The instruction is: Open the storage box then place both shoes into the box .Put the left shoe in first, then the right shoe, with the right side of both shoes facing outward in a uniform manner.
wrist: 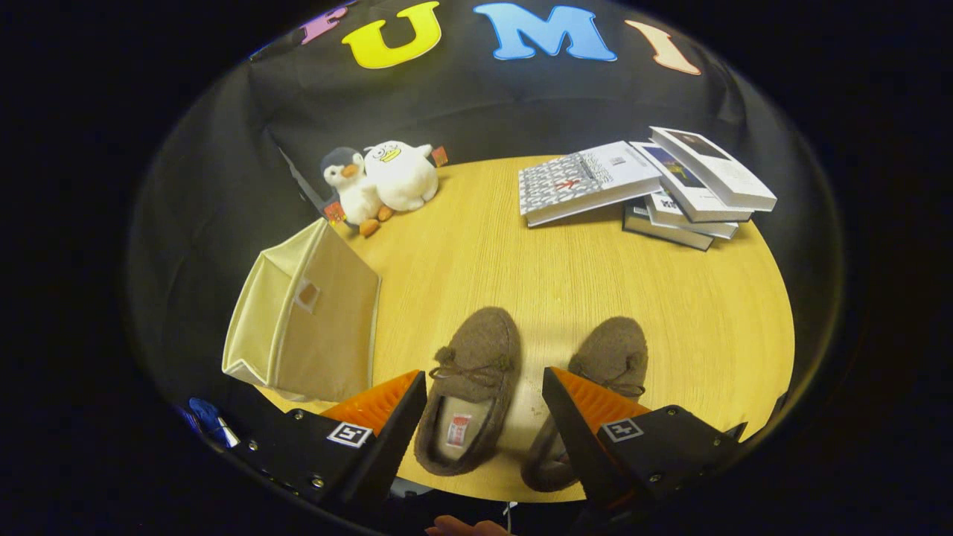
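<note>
Pale wood-grain surface, rounded at its edge, lies below your tongs, which hang above its near edge with fingers apart and nothing between the pads. Between the fingers sits the left shoe, a brown fuzzy slipper with a bow; the right shoe is partly behind the right finger. Your cream fabric box stands closed, left of the shoes. Beyond lie two plush toys and stacked books.
</note>
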A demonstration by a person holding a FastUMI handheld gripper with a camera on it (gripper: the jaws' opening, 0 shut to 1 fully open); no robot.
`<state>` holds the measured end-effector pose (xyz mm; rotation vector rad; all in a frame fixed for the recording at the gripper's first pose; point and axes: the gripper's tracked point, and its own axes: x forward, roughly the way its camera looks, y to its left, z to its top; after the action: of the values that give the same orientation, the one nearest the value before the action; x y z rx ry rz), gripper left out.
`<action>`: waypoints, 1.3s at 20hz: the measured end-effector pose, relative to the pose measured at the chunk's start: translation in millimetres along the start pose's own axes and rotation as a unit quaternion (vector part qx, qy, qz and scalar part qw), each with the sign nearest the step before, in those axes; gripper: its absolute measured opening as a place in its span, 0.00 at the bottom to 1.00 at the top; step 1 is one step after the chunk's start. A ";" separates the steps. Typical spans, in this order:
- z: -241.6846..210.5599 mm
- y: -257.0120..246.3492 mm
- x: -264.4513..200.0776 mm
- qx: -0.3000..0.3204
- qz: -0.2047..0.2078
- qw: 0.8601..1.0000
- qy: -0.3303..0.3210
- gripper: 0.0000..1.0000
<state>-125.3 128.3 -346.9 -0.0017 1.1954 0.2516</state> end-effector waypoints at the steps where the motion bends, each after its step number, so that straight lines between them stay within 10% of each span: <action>1: -10.5 -1.0 5.0 0.001 0.002 1.000 0.015 0.96; 12: -52.9 -10.0 67.6 0.002 -0.033 0.993 0.111 0.90; 15: -61.6 -4.4 82.0 0.015 -0.029 0.991 0.131 0.70; 17: -56.5 -5.7 76.5 0.019 -0.029 0.990 0.140 0.24; 20: -49.6 -15.4 72.3 0.003 -0.049 0.990 0.131 0.01; 26: -10.7 12.5 36.3 0.012 -0.021 0.994 0.106 0.01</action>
<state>-125.2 146.0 -382.6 -0.0330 1.4081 0.2031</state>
